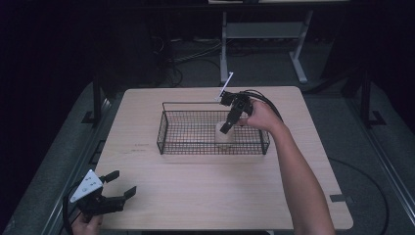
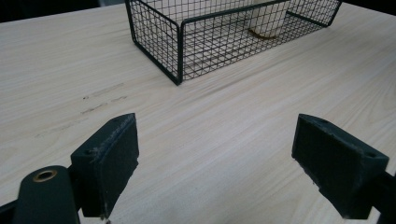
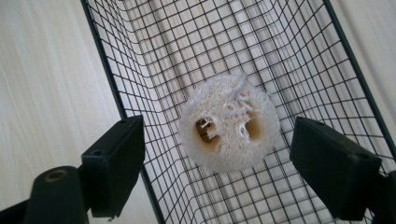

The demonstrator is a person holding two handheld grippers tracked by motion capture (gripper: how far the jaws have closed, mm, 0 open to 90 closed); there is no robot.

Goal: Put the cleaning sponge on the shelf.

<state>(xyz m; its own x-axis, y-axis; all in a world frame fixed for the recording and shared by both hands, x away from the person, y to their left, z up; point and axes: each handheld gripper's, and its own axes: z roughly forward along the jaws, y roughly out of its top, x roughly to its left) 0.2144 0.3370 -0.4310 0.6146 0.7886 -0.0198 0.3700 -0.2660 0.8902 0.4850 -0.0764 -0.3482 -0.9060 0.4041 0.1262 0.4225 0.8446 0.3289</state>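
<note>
A cream loofah piece stands upright inside the black wire basket near its right end. From above, the loofah shows two holes in its top face. My right gripper hovers over it, open, its jaws on either side and apart from it; the same gripper looks straight down. My left gripper rests open near the table's front left corner with nothing between its jaws. Ahead of the left gripper lies bare wood, then the basket with the loofah behind the mesh.
The light wooden table has free room in front of the basket and to both sides. A white tag sticks up from the right gripper. Beyond the table stand a desk frame and cables on a dark floor.
</note>
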